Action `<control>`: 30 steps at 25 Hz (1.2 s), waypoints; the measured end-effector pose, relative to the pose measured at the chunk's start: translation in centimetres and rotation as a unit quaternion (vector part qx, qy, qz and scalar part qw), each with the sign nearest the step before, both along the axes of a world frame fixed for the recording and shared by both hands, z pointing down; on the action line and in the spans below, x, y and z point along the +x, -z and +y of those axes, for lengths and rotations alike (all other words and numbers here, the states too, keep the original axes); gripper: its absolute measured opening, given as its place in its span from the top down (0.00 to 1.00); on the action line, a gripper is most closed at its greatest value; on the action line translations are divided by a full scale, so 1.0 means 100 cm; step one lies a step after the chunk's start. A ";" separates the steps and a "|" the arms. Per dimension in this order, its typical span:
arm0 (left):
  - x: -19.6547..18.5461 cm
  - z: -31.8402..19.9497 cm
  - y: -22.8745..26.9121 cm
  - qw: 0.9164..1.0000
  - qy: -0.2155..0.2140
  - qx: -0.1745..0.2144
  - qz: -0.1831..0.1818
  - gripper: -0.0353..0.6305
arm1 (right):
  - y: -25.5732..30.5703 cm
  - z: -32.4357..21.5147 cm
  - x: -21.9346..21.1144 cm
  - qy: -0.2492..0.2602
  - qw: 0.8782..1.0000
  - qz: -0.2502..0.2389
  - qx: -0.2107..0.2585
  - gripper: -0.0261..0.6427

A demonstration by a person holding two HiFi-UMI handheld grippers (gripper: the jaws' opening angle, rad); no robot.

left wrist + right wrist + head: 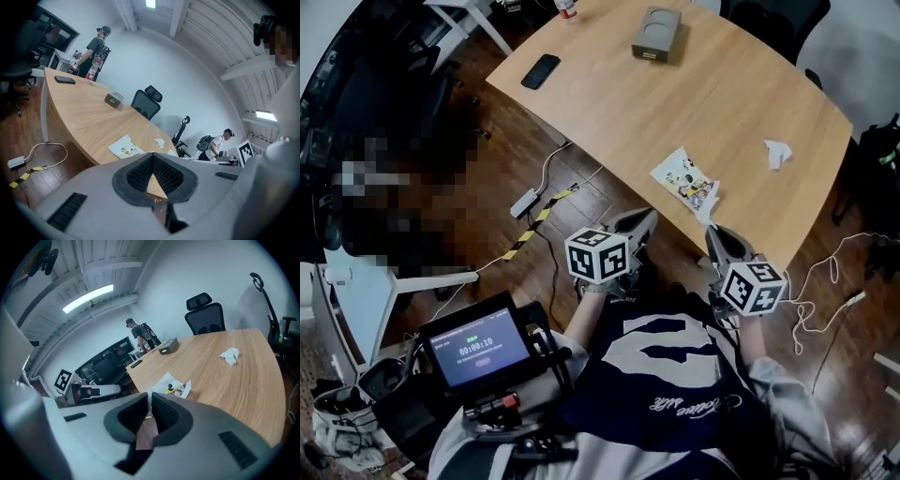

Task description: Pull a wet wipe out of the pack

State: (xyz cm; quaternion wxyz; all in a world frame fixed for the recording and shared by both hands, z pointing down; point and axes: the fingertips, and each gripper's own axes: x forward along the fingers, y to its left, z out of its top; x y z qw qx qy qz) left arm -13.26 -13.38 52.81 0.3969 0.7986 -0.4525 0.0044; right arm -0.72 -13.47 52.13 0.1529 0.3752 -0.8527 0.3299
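The wet wipe pack (685, 178), white with cartoon print, lies flat near the front edge of the wooden table (675, 103). It also shows as the pack (124, 147) and the pack (177, 386) in the two gripper views. A crumpled white wipe (777, 153) lies to its right, apart from it. My left gripper (637, 221) is held below the table edge, left of the pack, shut and empty. My right gripper (712, 232) sits just short of the edge below the pack, also shut on nothing. Both point toward the table.
A grey box (657, 35) and a black phone (541, 71) lie at the table's far side. Cables and a power strip (525, 202) run across the floor under the edge. Office chairs (146, 102) stand behind the table, and people stand in the background.
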 end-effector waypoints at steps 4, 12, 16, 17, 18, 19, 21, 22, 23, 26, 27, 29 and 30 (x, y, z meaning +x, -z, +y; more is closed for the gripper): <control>0.025 0.029 0.010 0.999 0.047 0.012 0.003 0.94 | 0.008 0.030 0.028 0.032 0.999 -0.001 0.011 0.93; 0.101 0.093 0.021 0.996 0.065 0.034 -0.041 0.94 | 0.012 0.068 0.086 0.048 0.998 -0.022 0.020 0.93; 0.120 0.127 0.024 0.994 0.080 0.028 -0.062 0.94 | 0.012 0.089 0.100 0.063 0.997 -0.043 0.018 0.93; 0.121 0.131 0.025 0.994 0.084 0.027 -0.065 0.94 | 0.012 0.092 0.099 0.066 0.997 -0.048 0.017 0.93; 0.119 0.132 0.026 0.994 0.086 0.026 -0.068 0.94 | 0.012 0.093 0.097 0.068 0.996 -0.052 0.016 0.93; 0.118 0.132 0.026 0.993 0.086 0.025 -0.072 0.94 | 0.012 0.093 0.095 0.069 0.996 -0.055 0.014 0.93; 0.119 0.129 0.029 0.993 0.082 0.026 -0.077 0.94 | 0.013 0.093 0.093 0.070 0.996 -0.061 0.011 0.93; 0.121 0.128 0.030 0.993 0.079 0.027 -0.078 0.94 | 0.014 0.093 0.094 0.069 0.996 -0.063 0.010 0.93; 0.125 0.126 0.031 0.994 0.075 0.028 -0.078 0.94 | 0.014 0.093 0.096 0.066 0.996 -0.064 0.009 0.93; 0.135 0.123 0.031 0.995 0.055 0.028 -0.083 0.94 | 0.014 0.092 0.103 0.053 0.996 -0.071 0.006 0.93; 0.136 0.123 0.030 0.995 0.048 0.029 -0.088 0.94 | 0.013 0.091 0.105 0.048 0.996 -0.073 0.006 0.93; 0.136 0.125 0.029 0.993 0.039 0.034 -0.102 0.94 | 0.010 0.090 0.109 0.037 0.996 -0.076 0.003 0.93; 0.135 0.126 0.028 0.993 0.038 0.037 -0.107 0.94 | 0.007 0.090 0.111 0.032 0.997 -0.077 0.002 0.93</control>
